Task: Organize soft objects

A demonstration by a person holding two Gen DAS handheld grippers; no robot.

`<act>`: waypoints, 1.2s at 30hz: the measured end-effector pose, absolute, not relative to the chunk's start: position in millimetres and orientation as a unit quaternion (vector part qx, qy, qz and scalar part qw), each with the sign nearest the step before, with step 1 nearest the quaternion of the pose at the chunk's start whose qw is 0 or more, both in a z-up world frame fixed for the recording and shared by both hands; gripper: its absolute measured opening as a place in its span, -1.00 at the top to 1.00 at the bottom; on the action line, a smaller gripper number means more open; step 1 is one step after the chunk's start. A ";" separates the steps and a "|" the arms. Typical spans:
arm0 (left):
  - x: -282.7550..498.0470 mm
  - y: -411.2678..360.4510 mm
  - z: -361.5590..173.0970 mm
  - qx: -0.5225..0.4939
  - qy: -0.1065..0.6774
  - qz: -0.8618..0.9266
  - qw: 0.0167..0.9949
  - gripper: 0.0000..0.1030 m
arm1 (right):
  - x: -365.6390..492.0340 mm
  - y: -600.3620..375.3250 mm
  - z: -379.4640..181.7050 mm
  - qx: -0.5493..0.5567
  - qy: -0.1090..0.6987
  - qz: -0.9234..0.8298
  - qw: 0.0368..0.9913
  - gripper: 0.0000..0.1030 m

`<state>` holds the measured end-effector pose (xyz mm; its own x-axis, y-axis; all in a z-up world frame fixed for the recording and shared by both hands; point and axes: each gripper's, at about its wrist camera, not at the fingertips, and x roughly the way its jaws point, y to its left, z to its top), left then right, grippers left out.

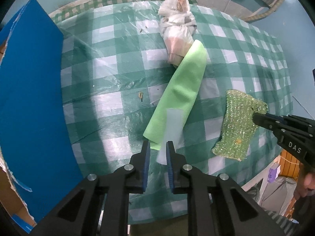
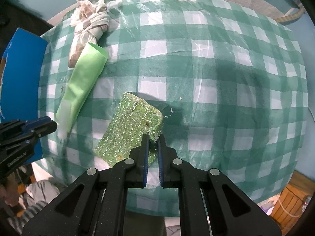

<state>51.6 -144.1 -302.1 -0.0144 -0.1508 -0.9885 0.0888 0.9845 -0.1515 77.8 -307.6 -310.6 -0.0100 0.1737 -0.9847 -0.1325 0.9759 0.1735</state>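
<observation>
The left gripper (image 1: pixel 158 147) pinches the near end of a smooth light-green folded cloth (image 1: pixel 181 96); the right gripper (image 2: pixel 153 140) pinches a glittery green scrubber pad (image 2: pixel 133 125) mid-table, on crinkled checked plastic tablecloth (image 2: pixel 226 78).

The right half of the checked tablecloth (image 2: pixel 226 82) lies bare, giving wide room for a gripper to pass. The left side is crowded: a blue board (image 1: pixel 29 102) stands along the table's left edge like a wall, and just beside it the tied plastic-bag bundle (image 1: pixel 177 27), the rolled green cloth (image 1: pixel 181 94) touching it, and the glittery green scrubber (image 2: pixel 132 125) leave only narrow strips of cloth between them.
</observation>
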 end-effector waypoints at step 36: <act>64.3 -171.2 -329.7 -0.025 0.719 -0.076 0.690 0.19 | 70.9 -265.2 -325.5 -0.069 0.715 0.143 0.680 -0.14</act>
<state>64.3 -171.2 -329.7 -0.0453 -0.1410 -0.9890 0.0702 0.9871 -0.1439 70.9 -265.2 -325.5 -0.0643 0.0954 -0.9934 -0.2932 0.9497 0.1101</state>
